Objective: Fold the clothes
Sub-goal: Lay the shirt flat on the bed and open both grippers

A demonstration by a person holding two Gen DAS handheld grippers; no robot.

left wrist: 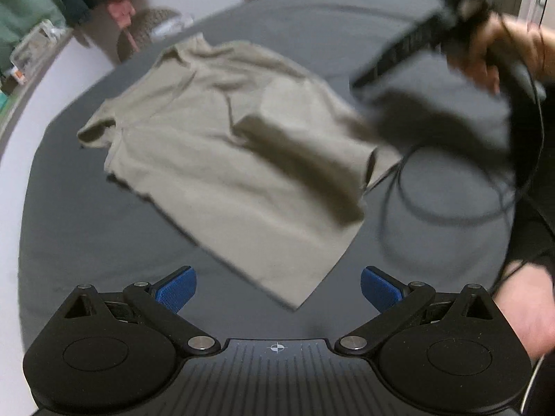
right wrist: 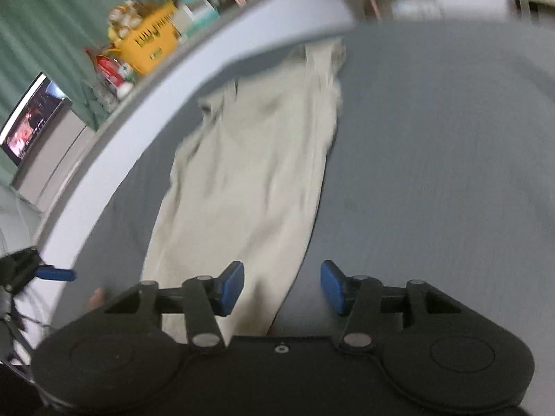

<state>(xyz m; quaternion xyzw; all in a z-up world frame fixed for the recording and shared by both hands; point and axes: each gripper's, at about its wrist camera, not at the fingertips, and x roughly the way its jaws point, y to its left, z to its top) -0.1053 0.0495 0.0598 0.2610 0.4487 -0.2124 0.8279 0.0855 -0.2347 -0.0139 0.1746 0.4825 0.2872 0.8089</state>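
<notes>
The beige cotton short-sleeved shirt [left wrist: 222, 152] lies spread on the dark grey fabric-covered surface [left wrist: 86, 228], occupying the centre of the left wrist view. Its right side is turned inward, forming a raised fold running diagonally from the centre toward the lower right. One corner of the hem points toward the bottom centre of the frame.

The left gripper [left wrist: 278, 289] sits at the bottom of its view with the blue-padded fingers [left wrist: 177, 293] spread wide apart. Nothing is between them; the hem corner lies just ahead of the gap.

The right gripper [right wrist: 281, 287] sits at the bottom of its view, jaws parted to a moderate width and holding nothing. The shirt [right wrist: 249, 187] runs from the upper centre of that frame down to the left blue pad [right wrist: 230, 289], and its long edge passes between the pads.

In the left wrist view, the right gripper [left wrist: 399, 59] appears blurred at upper right, with a black cable [left wrist: 451, 215] looping below it.
</notes>
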